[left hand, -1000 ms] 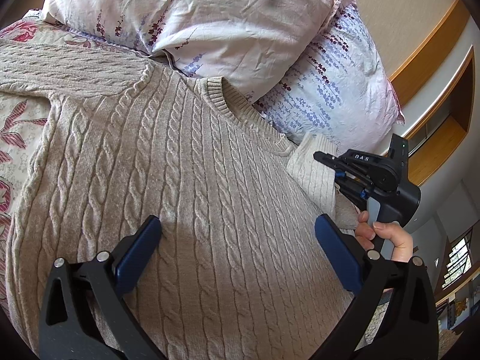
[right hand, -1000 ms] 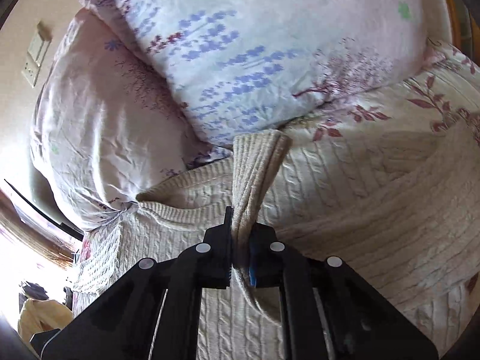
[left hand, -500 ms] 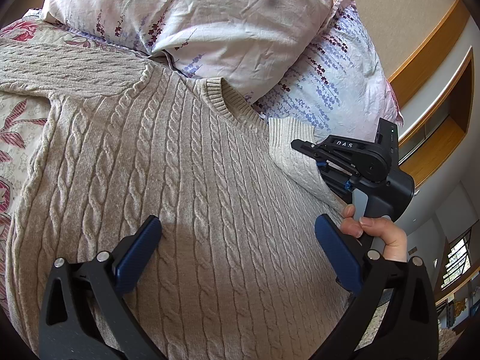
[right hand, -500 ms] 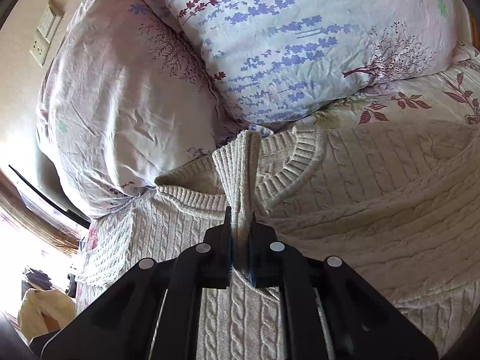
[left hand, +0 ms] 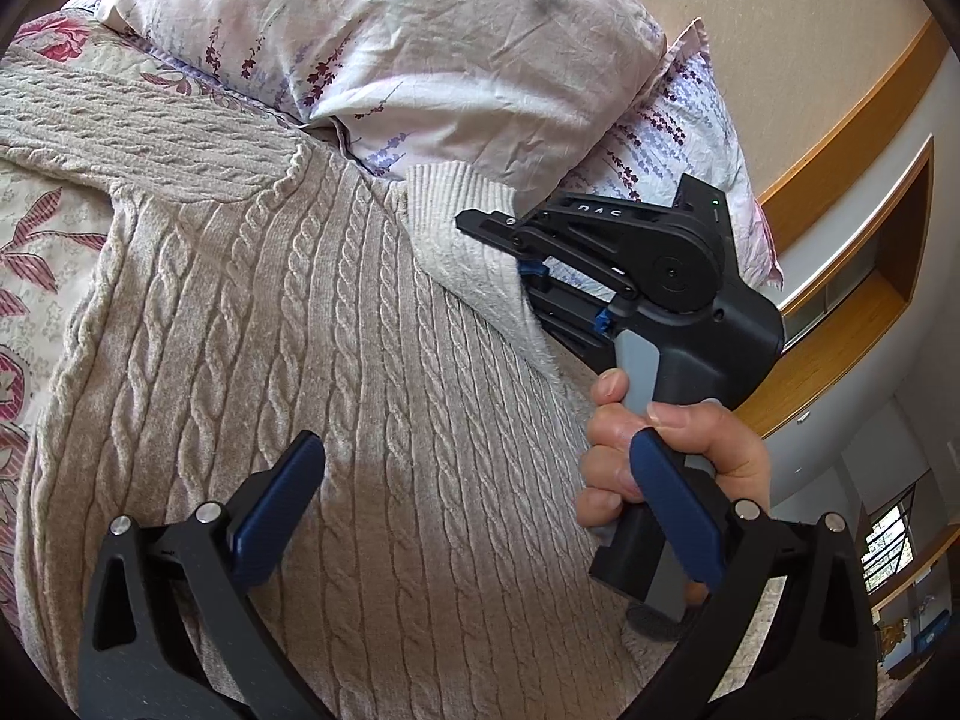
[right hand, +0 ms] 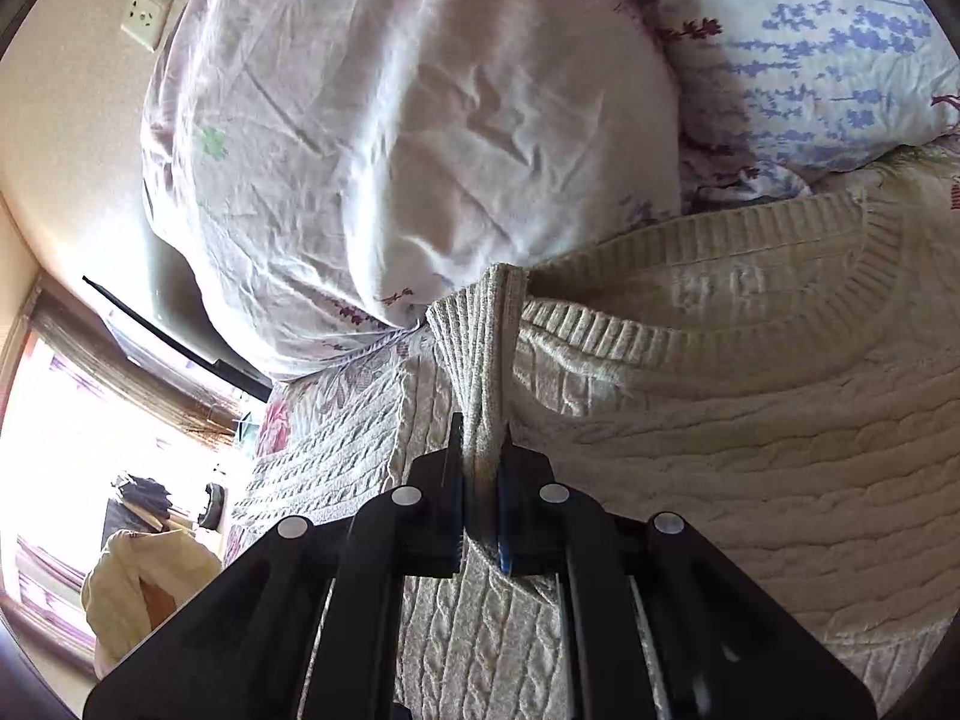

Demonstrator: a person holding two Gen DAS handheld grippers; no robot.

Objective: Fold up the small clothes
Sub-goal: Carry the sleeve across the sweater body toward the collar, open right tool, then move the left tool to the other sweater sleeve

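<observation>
A beige cable-knit sweater [left hand: 300, 330] lies flat on the bed, neckline toward the pillows. My left gripper [left hand: 474, 510] is open and hovers just above the sweater's chest, holding nothing. My right gripper [right hand: 480, 480] is shut on the ribbed cuff of the sweater's sleeve [right hand: 480, 348] and holds it over the sweater's body near the collar [right hand: 690, 276]. In the left wrist view the right gripper [left hand: 630, 264] carries the folded-over sleeve [left hand: 468, 240] across the upper chest.
Two floral pillows [left hand: 390, 42] [left hand: 678, 138] lie beyond the collar. The floral bedspread [left hand: 36, 222] shows at the left. A wooden headboard ledge [left hand: 840, 312] is on the right. A wall socket [right hand: 144, 12] and a window [right hand: 72, 432] show in the right wrist view.
My right gripper has carried the sleeve cuff leftward, across the sweater's chest toward the collar. My left gripper has stayed open over the chest.
</observation>
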